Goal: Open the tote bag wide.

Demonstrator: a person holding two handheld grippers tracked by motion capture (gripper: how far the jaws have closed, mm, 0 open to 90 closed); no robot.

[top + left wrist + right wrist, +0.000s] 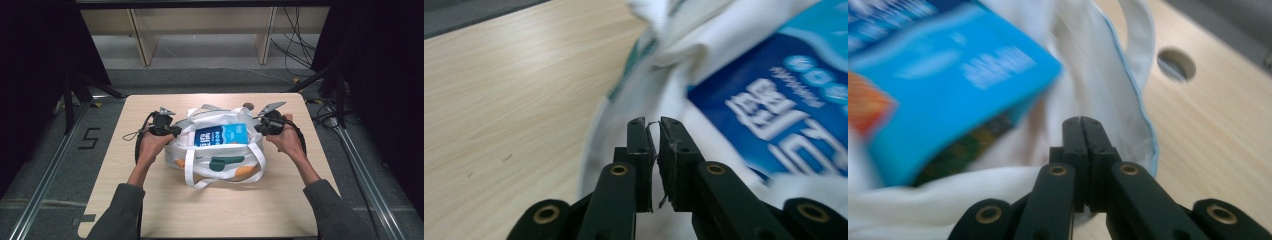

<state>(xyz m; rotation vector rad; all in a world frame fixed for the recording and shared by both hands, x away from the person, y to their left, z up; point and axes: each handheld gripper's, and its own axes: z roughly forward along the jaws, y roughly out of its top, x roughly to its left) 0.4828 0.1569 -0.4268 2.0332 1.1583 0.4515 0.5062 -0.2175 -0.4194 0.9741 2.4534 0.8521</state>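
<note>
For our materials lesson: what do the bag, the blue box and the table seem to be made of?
Bag: soft white woven cloth, since it folds and slumps. Blue box: probably printed card, flat faces with a crisp corner. Table: pale wood-grain top, likely laminate, smooth and matt.

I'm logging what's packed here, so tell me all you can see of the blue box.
The blue box looks like printed cardboard: dark blue at one end, lighter blue at the other, with white lettering too blurred to read. It lies flat, face up, in the open mouth of the white bag at the middle of the table, the cloth bunched around its edges. Neither claw touches it.
</note>
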